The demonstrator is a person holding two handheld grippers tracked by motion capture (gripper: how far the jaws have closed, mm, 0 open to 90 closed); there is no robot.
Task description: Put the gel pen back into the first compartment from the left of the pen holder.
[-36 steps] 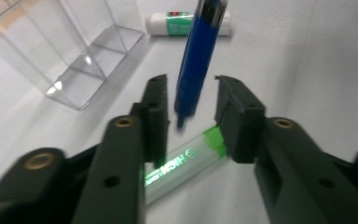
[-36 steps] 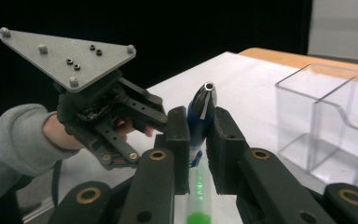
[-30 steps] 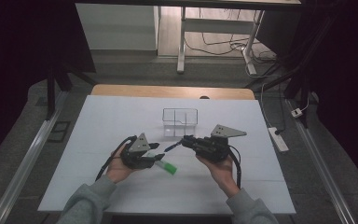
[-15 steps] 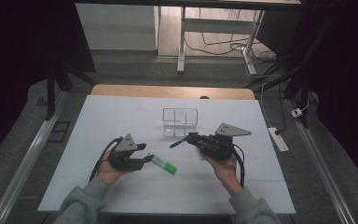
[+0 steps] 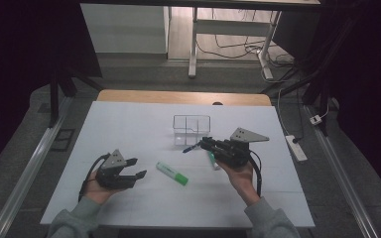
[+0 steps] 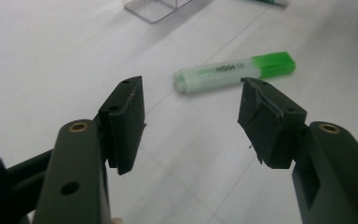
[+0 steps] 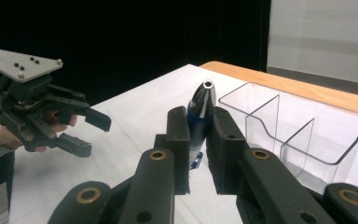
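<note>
A dim room with dark surroundings holds a wooden table covered by a white sheet (image 5: 129,124), seen from above with the person's forearms entering at the near edge. Landmark: the clear plastic compartment tray (image 5: 192,129), standing upright near the far middle of the sheet. The green highlighter with translucent barrel and bright green cap (image 5: 172,173) lies flat on the sheet, nearer the person than the tray and slightly left of it, touching neither gripper. The left gripper (image 5: 135,168) sits well to the left of the tray and nearer the person, just beside the highlighter's left end; its jaws have just been opening, stand wide apart and hold nothing, the highlighter (image 6: 235,72) lying beyond the tips in the left gripper view. The right gripper (image 5: 204,144) hovers just in front of the tray's right half, jaws pressed together on a dark blue pen with a silver tip (image 7: 201,109), which points toward the tray (image 7: 303,135). A second green-and-white marker (image 5: 213,159) lies on the sheet beneath the right gripper, partly hidden by it.
</note>
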